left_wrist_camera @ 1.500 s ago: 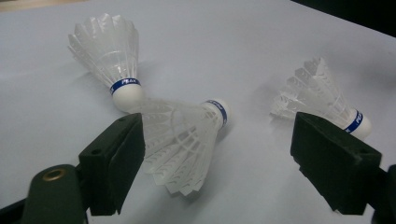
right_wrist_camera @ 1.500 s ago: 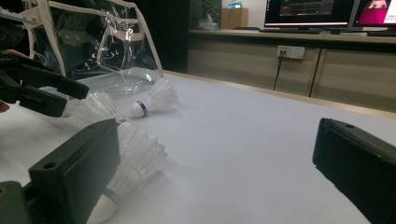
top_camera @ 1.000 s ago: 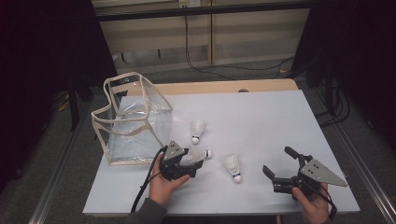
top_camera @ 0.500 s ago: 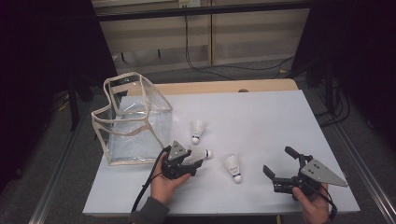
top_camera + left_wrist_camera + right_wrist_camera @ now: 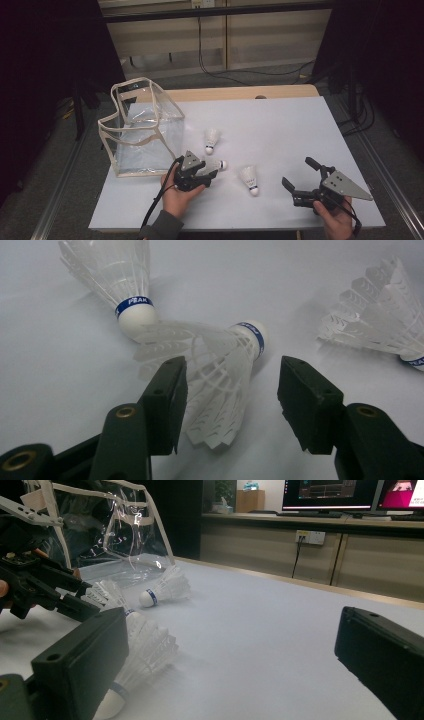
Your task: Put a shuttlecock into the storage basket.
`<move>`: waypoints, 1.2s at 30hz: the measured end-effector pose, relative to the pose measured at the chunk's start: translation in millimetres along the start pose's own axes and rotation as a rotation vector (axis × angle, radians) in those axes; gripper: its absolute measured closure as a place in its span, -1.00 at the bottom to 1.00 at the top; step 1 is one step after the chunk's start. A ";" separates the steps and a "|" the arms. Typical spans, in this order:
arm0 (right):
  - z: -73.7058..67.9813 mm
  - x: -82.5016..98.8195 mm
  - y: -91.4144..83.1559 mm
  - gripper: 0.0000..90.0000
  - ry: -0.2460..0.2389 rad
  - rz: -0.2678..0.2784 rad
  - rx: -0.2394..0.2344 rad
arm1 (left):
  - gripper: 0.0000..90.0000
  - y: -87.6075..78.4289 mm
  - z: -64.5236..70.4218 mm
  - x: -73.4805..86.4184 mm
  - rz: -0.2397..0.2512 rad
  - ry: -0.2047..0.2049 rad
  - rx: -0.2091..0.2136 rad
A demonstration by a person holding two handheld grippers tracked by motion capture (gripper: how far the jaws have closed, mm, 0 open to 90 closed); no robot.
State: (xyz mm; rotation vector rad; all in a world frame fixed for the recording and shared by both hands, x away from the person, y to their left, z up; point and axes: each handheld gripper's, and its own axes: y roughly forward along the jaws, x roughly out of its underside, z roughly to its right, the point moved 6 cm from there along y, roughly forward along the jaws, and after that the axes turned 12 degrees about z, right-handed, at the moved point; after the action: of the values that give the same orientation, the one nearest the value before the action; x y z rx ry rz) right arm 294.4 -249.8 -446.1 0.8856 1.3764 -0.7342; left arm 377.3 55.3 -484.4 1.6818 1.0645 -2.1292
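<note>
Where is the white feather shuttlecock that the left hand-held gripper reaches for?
In the high view, the white feather shuttlecock lies left of centre, between the open left hand-held gripper jaws.

Feather skirt of the middle white feathered shuttlecock point(image 5: 214, 164) half hidden under the left gripper point(image 5: 209, 174) in the high view — pad contact impossible to tell there. Cut off by frame edges in the left gripper view: top of the farther white shuttlecock point(image 5: 117, 275), cork of the right-hand white shuttlecock point(image 5: 372, 322). Text on the dark monitor screens point(image 5: 330, 492) too small to read — blurred.
</note>
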 end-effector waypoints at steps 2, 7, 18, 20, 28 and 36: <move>0.1 0.0 -0.2 -0.98 0.000 -0.001 0.001 | 0.01 0.3 -0.2 0.1 -0.002 -0.003 0.003; 0.4 -0.1 -0.8 -0.98 0.000 -0.003 0.002 | 0.05 2.3 0.6 0.4 0.002 -0.012 0.006; 0.2 -0.3 -1.2 -0.98 -0.003 -0.003 0.002 | 0.14 5.9 0.2 1.8 -0.004 -0.030 0.015; -0.1 -0.4 -1.2 -0.98 -0.003 -0.003 0.000 | 0.16 6.8 0.2 2.0 -0.005 -0.029 0.018; -0.2 -0.3 -1.2 -0.98 -0.003 -0.003 0.002 | 0.26 9.1 -0.9 2.8 -0.019 -0.043 0.020; -0.3 -0.2 -1.2 -0.98 -0.005 -0.003 0.002 | 0.33 11.1 -1.5 3.0 -0.035 -0.052 0.029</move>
State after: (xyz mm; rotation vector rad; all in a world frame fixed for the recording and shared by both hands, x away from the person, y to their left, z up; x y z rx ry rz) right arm 293.2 -250.1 -446.0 0.8822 1.3730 -0.7400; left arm 383.9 49.2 -491.7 1.6221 1.0605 -2.2074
